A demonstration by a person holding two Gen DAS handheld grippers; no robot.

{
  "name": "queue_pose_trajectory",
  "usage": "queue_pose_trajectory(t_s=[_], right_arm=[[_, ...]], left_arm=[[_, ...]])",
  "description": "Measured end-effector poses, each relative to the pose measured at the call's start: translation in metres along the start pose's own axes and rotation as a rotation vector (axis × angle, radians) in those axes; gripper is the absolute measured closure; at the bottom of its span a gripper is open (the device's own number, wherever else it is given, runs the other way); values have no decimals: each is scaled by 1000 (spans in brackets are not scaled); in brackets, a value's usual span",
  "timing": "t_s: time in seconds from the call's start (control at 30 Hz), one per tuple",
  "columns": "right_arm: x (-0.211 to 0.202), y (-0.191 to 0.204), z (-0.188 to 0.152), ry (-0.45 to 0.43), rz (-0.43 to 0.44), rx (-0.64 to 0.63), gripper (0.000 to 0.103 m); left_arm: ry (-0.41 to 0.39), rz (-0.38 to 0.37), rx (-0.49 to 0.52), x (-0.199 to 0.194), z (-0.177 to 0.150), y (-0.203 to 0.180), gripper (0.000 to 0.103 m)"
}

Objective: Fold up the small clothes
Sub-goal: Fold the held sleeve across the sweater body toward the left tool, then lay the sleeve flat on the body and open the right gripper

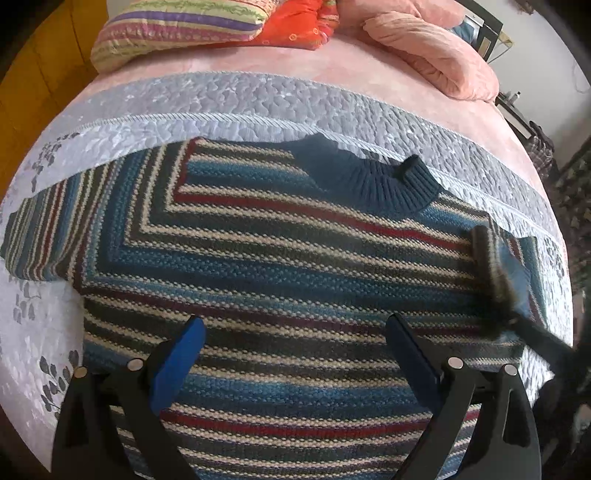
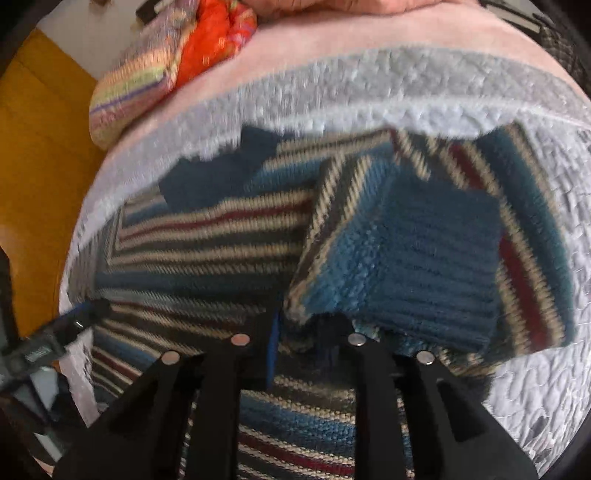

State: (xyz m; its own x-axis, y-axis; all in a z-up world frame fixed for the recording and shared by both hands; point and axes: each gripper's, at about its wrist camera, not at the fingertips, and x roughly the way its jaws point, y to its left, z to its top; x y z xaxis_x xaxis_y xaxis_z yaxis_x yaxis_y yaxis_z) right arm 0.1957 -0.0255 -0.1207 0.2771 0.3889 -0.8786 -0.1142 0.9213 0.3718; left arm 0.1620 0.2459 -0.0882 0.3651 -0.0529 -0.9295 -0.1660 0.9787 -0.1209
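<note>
A striped knit sweater (image 1: 277,258) in blue, cream, red and dark green lies flat on a grey quilted mat (image 1: 221,107), its dark blue ribbed collar (image 1: 369,181) at the far side. My left gripper (image 1: 295,347) is open just above the sweater's lower body, nothing between its blue pads. The sweater's left sleeve (image 1: 40,236) lies spread out to the left. In the right wrist view my right gripper (image 2: 304,325) is shut on the edge of the right sleeve (image 2: 406,258), which is lifted and turned over toward the body (image 2: 207,251). The right gripper (image 1: 491,273) shows blurred at the sweater's right shoulder.
The mat lies on a bed with a pink cover (image 1: 258,62). At the far side are a striped pillow (image 1: 177,29), an orange cushion (image 1: 295,26) and a bunched pink duvet (image 1: 436,55). A yellow surface (image 1: 33,92) stands to the left; dark furniture at the right.
</note>
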Motion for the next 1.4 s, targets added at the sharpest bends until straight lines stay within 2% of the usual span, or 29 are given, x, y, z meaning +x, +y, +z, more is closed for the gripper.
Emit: queue_pose_trajectory(t_s=[0.13,0.27,0.4,0.53,0.67,0.73,0.83,0.9,0.93,0.97,1.0,1.17,1.27,1.4], right_arm=[[4,-8,-15,61,40,-27,72],[-36,-19,-42,7,99,-57,61],[-71,-43,-66,-50,73,-10,57],[-90,-69,-83,-80,-23,23,56],[-95,-90,-90,-92,-25,73,57],[-95,-101,-94,-95,-30,96,56],[-95,-111,-96,-99,-28,128,56],[-96,-116,-99,-104,-31,141,56],[-97,-117,-99,-107,-33,147,56],[-97,-119,-100,-109,-35,153,56],[-97,-117,-99,-111,-36,158,56],[-105,-116,-93,-132,-37,184,57],[-111,-116,-85,-146,-39,197,57],[-109,-110,-62,-123,-91,218,57]], left_arm=[[19,-33,10,3,-1,-14,5],[38,-90,28,6,-4,-40,5],[94,-176,77,20,-11,-89,5],[136,-212,97,38,-14,-128,6],[171,-238,109,55,-14,-156,8],[198,-256,113,64,-13,-167,12],[237,-259,102,77,-10,-176,24],[246,-257,104,81,-9,-179,45],[243,-253,112,80,-9,-181,62],[238,-263,116,78,-9,-181,74],[228,-281,119,74,-8,-183,79],[106,-331,105,40,-2,-168,84],[50,-319,79,24,6,-142,84],[17,-303,42,13,17,-101,85]])
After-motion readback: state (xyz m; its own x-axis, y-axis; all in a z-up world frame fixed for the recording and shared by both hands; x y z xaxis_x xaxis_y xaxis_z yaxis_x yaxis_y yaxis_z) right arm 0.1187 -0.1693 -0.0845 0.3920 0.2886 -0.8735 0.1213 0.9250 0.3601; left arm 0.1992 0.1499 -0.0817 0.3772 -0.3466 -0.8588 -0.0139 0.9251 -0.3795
